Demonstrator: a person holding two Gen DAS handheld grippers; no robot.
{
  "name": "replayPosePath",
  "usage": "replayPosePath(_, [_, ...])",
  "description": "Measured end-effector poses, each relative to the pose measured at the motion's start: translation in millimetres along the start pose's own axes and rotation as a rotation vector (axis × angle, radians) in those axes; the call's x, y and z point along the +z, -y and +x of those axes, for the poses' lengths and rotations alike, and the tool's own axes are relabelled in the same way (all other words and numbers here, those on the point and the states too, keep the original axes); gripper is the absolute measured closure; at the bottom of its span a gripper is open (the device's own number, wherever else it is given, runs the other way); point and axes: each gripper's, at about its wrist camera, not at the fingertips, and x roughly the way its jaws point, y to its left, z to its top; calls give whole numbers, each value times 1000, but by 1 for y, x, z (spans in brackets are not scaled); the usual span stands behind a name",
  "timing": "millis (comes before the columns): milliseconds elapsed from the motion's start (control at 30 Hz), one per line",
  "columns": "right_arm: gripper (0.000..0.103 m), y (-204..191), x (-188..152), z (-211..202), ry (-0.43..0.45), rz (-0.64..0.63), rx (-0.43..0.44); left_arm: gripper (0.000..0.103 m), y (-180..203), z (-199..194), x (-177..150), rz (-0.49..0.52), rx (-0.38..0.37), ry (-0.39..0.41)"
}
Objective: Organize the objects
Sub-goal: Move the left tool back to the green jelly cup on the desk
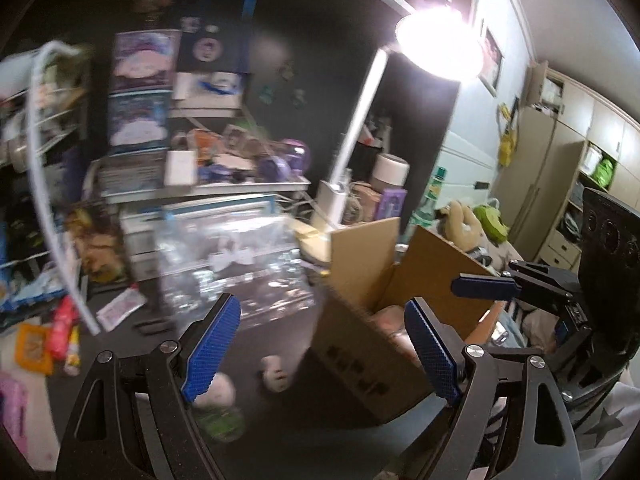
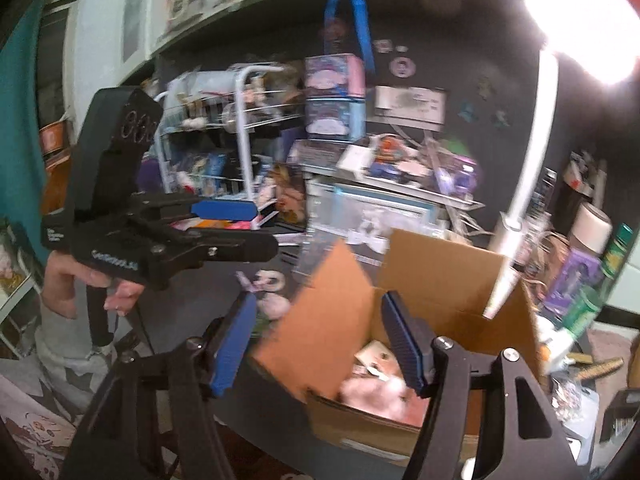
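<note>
I see one brown corrugated cardboard box (image 2: 404, 312), flaps up, pink plush (image 2: 372, 392) inside; left gripper (image 1: 320, 350) and right gripper (image 2: 320, 344) both released, empty.

This is a lived-in room of a home, probably a bedroom or hobby corner, though motion blur hides much detail. A dark bench (image 1: 256, 344) is crowded with small toys and packets beneath a lit desk lamp (image 1: 438, 42). A white wire rack (image 2: 244, 128) and stacked printed boxes (image 2: 335, 96) hold collectibles. Beige wardrobe cabinets (image 1: 560, 184) line the far wall, and an open cardboard box (image 2: 420, 320) sits on the bench.
</note>
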Motion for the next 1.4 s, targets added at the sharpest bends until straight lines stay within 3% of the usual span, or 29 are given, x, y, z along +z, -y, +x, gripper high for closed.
replayPosePath(100, [41,-24,6,13,-11,-34,47,15,-23,-18,-12,-29,40,22])
replayPosePath(267, [41,-65,9,43,-46,-86,134,14,-58,-40,-35,-74,101,33])
replayPosePath(567, [41,-111,-12,123,-195,-77,235,12,-103,-41,-81,-150,149,-26])
replayPosePath(767, [42,-97,-42,183,-312,9,165,12,-123,-25,-109,-206,143,-94])
replayPosePath(867, [42,-88,-47,200,-315,16,92,12,-130,-17,-118,-230,132,-121])
replayPosePath(1133, [44,-82,-49,229,-334,4,48,12,-141,-2,-127,-266,115,-155])
replayPosePath(1400, [58,-81,-49,243,-345,-9,45,12,-147,1,-129,-282,119,-166])
